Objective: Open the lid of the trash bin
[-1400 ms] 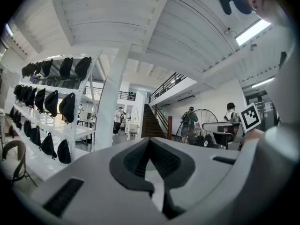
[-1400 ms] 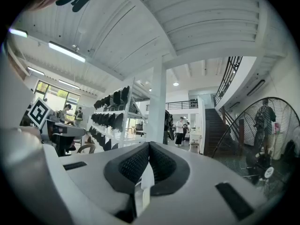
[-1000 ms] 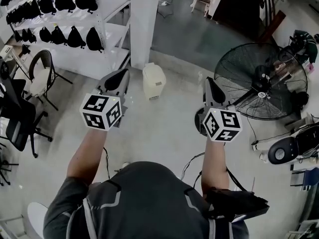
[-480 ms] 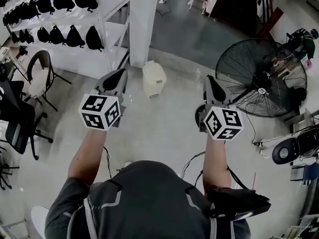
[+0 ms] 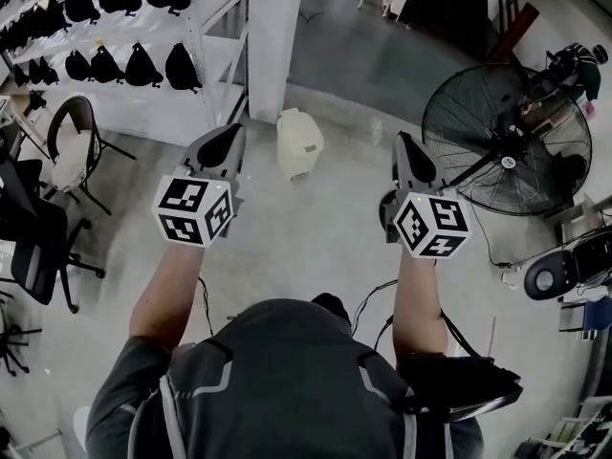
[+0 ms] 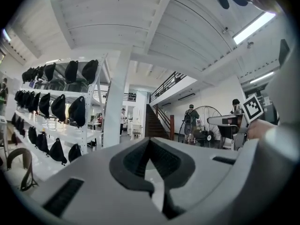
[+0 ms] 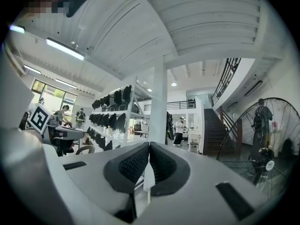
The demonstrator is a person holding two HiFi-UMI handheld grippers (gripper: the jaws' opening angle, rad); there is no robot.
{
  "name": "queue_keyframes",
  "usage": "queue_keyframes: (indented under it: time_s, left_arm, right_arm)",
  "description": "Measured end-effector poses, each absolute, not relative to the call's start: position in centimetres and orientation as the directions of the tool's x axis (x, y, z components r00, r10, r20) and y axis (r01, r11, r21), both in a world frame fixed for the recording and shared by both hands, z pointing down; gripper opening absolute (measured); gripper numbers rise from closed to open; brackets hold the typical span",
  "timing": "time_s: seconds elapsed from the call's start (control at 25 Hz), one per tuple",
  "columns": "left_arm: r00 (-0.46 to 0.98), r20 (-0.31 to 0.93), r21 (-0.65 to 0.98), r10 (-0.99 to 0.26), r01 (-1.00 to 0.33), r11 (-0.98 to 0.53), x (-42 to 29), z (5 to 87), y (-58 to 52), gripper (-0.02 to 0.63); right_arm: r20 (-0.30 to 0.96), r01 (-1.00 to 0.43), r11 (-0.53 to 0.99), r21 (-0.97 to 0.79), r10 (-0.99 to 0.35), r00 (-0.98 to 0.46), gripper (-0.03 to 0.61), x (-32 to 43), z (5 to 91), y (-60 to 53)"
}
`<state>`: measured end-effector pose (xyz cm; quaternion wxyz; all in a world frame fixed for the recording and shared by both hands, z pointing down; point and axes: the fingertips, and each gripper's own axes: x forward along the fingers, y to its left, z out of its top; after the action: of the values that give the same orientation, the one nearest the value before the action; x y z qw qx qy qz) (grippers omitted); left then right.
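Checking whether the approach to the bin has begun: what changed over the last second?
Very little. The right gripper edged slightly forward, and the head view shifted, so the trash bin and the fan sit a little higher in it. Nothing was taken hold of or let go. The left gripper stays put, both grippers' jaws are together and empty, and the bin stays untouched, lid down.

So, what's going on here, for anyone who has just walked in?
A person holds a left gripper and a right gripper out in front, each with its jaws together and nothing between them. The cream trash bin stands on the floor ahead, beside a white pillar and apart from both grippers. Its lid looks closed. A large floor fan stands to the right.
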<state>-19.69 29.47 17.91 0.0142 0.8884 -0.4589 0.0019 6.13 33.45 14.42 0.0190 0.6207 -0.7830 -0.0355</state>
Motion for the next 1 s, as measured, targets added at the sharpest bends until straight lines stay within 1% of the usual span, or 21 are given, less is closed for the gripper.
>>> queue_keyframes:
  time_s: [0.16,0.44,0.72,0.92,1.0]
  left_arm:
    - [0.589,0.008,0.051,-0.808,-0.808,-0.587,-20.7,18.3,28.5,0.008]
    - [0.557,0.018,0.012,-0.83,-0.831,-0.557,-20.1,18.9,25.3,0.008]
    - [0.54,0.035,-0.006,-0.841,-0.841,-0.54,-16.6,19.1,19.9,0.008]
    - [0.522,0.052,-0.014,-0.851,-0.852,-0.524,-13.0,19.1,14.7,0.008]
    - [0.521,0.052,-0.015,-0.852,-0.853,-0.522,-11.4,19.0,12.6,0.008]
  right_arm:
    - [-0.008,-0.968,0.236,0.091,-0.971,-0.237,0.028,4.7,14.7,32.3]
    - [-0.018,-0.953,0.289,0.088,-0.956,-0.291,0.028,5.0,15.5,27.7]
    - [-0.042,-0.931,0.35,0.101,-0.934,-0.356,0.028,7.4,15.3,20.7]
    - [-0.058,-0.918,0.359,0.167,-0.926,-0.372,0.028,10.4,14.8,15.1]
    - [-0.056,-0.914,0.378,0.147,-0.92,-0.389,0.028,11.6,14.9,12.9]
